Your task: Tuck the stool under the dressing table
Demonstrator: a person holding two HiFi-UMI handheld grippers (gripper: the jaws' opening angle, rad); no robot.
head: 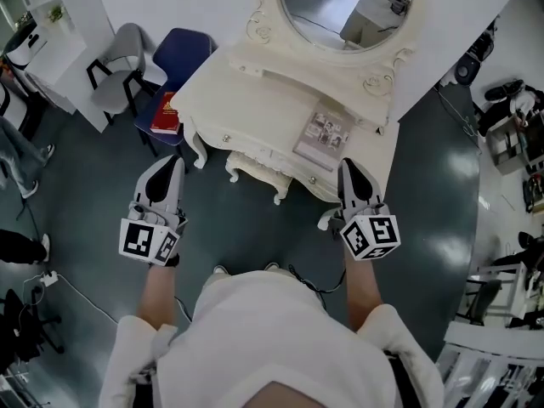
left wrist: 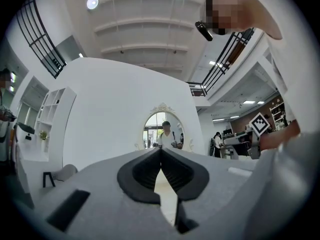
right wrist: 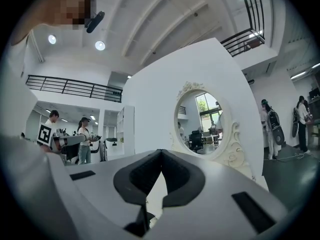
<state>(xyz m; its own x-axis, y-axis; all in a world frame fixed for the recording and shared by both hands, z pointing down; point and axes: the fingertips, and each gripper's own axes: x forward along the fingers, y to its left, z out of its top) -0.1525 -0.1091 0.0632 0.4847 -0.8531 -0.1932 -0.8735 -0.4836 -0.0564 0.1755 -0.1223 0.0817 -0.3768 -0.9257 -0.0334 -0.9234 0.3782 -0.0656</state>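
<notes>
- Left gripper (head: 175, 163), right gripper (head: 348, 167): both closed tight, empty, raised either side of stool (head: 257, 172).
- Stool: tucked under counter (head: 255, 100), long axis along its front edge.
- Visible in head view only; gripper views catch mirror (right wrist: 202, 121) instead.

Grey chair (head: 121, 62) beside blue chair (head: 183, 51), upper left. Red book (head: 166, 114) lying on blue chair seat. White shelf unit (head: 53, 24) far left. White cable (head: 81, 296) on dark floor (head: 255, 228).
</notes>
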